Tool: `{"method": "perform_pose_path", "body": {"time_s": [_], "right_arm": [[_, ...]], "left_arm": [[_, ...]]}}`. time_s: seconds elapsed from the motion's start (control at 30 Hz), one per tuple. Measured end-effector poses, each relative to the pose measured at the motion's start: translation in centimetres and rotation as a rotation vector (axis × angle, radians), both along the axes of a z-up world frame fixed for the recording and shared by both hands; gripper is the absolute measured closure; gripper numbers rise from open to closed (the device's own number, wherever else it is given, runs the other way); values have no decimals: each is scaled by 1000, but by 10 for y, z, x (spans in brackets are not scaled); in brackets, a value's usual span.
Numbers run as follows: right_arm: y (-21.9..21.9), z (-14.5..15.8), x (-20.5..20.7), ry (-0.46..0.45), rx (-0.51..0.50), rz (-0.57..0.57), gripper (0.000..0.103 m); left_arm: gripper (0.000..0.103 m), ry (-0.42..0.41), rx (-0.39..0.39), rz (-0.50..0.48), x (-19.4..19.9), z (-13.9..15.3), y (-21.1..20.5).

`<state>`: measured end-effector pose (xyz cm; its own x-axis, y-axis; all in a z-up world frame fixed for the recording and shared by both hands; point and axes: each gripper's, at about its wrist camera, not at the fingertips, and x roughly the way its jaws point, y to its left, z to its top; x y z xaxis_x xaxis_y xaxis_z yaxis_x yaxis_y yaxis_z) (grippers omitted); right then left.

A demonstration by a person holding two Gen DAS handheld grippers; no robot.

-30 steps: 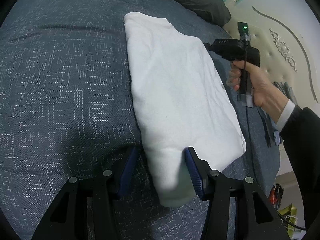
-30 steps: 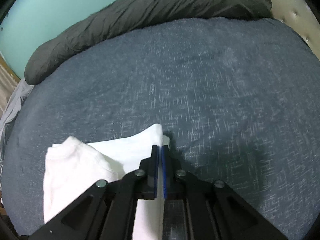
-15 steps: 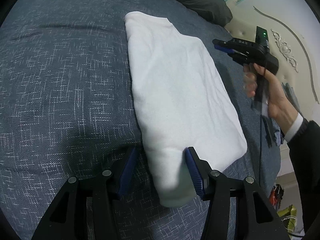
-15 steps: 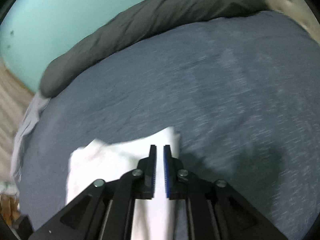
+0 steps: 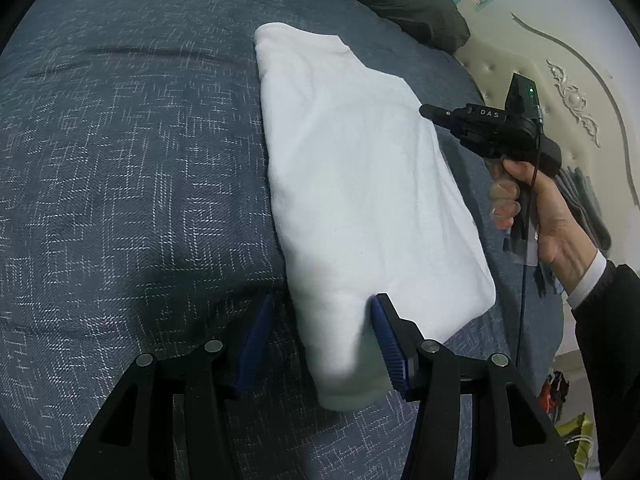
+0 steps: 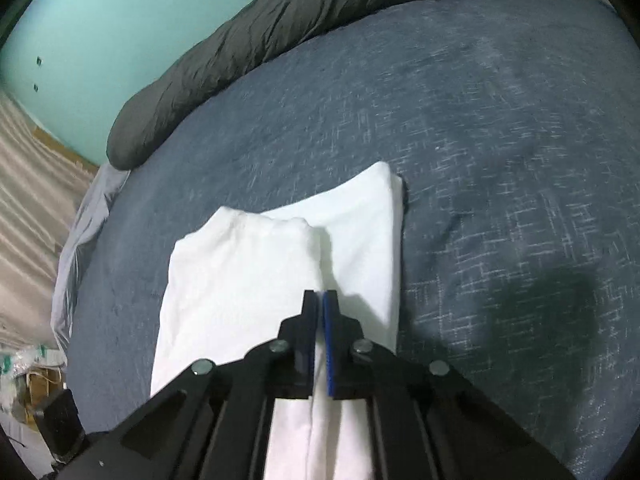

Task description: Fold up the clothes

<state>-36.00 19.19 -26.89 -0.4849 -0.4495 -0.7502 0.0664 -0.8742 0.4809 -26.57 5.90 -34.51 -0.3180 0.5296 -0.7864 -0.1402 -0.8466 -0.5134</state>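
Left tool (image 5: 322, 334): jaws parted around the near end of the folded white garment (image 5: 360, 184); the pads straddle the cloth with a gap showing on the left side, so it looks bracketed rather than pinched. Unchanged from a second ago.
Right tool (image 6: 319, 320): clenched empty, pads together in the air over the garment. A second ago it sat at the garment's edge; half a second ago the jaws stood slightly apart; it has since drawn away toward three o'clock in the left wrist view.
Garment (image 6: 240, 280): long folded rectangle on the bed, running from six toward twelve o'clock in the left wrist view, with a thicker folded layer on one half.
Meaning for the task: the right side appears let go and the fold laid flat; likely a further fold or a tidy-up remains.
Bed cover (image 5: 120, 160): blue-grey weave under the garment.
Dark duvet (image 6: 280, 28): bunched at twelve o'clock, well apart.
Person's hand (image 5: 548, 216): grips the right tool's handle, at three o'clock.
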Motion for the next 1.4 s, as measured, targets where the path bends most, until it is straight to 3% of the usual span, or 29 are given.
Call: {"method": "perform_pose_path", "body": {"time_s": [0.23,0.3,0.37,0.53,0.57,0.6,0.67,0.87,1.0,1.13,1.2,1.27,1.4], "right_arm": [[12,-2,9,-40,-73,-23,96],[16,-1,18,-46,-77,-13,82],[18,-1,30,-42,-87,18,80],[10,-16,48,-71,-73,72,80],[10,-18,50,-67,-77,74,84],[10,-19,51,-60,-81,70,96],[12,-18,52,-49,-93,59,98],[22,-9,56,-30,-134,23,99],[27,-13,62,-78,-198,-9,97],[23,-18,79,-102,-206,42,84],[17,-22,88,-109,-202,71,83],[13,-25,97,-103,-199,91,83],[20,-29,110,-103,-194,75,98]], "left_arm": [[47,-4,1,5,-2,-2,0],[47,-5,3,8,-2,-3,-1],[47,-6,4,11,-2,-3,0],[47,-16,7,24,-5,-4,2],[47,-19,8,26,-5,-4,2],[47,-19,6,26,-5,-4,2],[47,-20,1,25,-4,-3,2],[47,-19,-10,26,-2,0,1],[47,-21,-12,27,-2,0,0],[47,-20,-14,28,-3,0,1],[47,-21,-15,29,-3,0,2],[47,-23,-16,34,-3,0,2],[47,-28,-13,38,-1,0,1]]}}
